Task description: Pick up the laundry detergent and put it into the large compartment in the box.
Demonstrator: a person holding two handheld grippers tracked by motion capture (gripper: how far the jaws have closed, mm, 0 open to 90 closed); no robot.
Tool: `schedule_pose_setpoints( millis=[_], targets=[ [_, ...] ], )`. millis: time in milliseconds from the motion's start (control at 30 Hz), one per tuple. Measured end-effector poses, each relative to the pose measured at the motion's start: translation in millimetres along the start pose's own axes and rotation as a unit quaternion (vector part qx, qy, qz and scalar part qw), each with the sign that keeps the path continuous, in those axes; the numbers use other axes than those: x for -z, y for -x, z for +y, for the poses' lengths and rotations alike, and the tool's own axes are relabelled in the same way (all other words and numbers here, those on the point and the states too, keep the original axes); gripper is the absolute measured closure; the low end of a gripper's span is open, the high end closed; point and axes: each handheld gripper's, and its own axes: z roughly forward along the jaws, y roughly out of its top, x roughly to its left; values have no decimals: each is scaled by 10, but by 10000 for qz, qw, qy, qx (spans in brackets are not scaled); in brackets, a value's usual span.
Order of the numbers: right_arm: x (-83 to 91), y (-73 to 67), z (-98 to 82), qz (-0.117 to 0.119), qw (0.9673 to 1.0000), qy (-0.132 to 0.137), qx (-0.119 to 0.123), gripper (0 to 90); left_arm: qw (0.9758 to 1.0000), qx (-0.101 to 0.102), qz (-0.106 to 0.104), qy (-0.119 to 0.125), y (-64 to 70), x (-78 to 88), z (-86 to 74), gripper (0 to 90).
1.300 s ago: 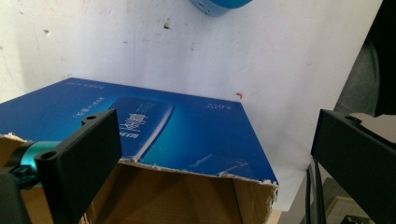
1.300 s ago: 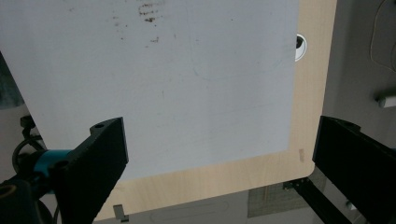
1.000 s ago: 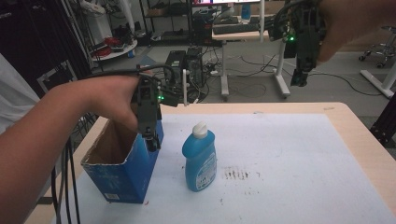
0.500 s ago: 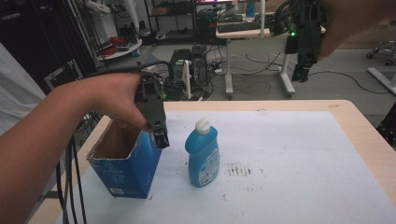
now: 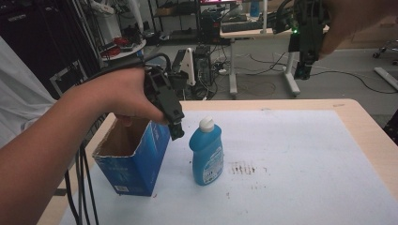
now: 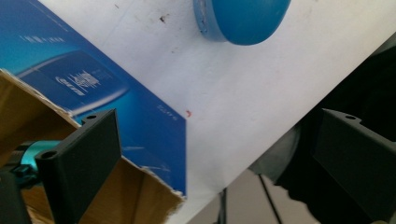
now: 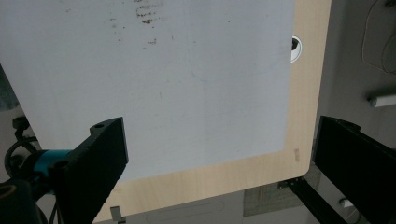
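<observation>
An open-topped blue cardboard box (image 5: 136, 157) stands on the left of the white mat (image 5: 300, 159). Just to its right is an upright blue bottle with a white cap (image 5: 206, 152). My left gripper (image 5: 175, 129) hangs over the box's right top corner, pointing down. In the left gripper view it (image 6: 218, 119) is open and holds nothing, with the box (image 6: 107, 102) below its left jaw and the bottle (image 6: 243, 18) farther off. My right gripper (image 5: 303, 70) is held high over the table's far right. It (image 7: 222, 123) is open above bare mat (image 7: 187, 70).
The wooden table (image 5: 363, 129) borders the mat, and its edge (image 7: 224, 179) lies below the right gripper. Dark smudges (image 5: 241, 168) mark the mat right of the bottle. Desks, cables and equipment (image 5: 206, 56) stand on the floor beyond. Cables (image 5: 84, 187) trail down at the left.
My left gripper has moved right across the box's open top to its right corner. The right gripper has stayed high with little movement. Box and bottle keep their places.
</observation>
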Motion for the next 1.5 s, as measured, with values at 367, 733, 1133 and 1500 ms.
schedule_pose_setpoints(
  millis=[367,733,1133,1500],
  targets=[
    [3,16,0,8,10000,29,-23,23,9981,375,-114,485,48,-1,5,17],
    [-5,3,22,13,10000,6,14,23,9961,499,-51,719,137,-110,93,17],
    [21,14,-20,16,10000,57,-56,23,9959,426,21,798,261,-303,264,17],
    [2,23,-22,-8,10000,1,-57,23,9941,506,87,959,251,-598,435,17]
  ],
)
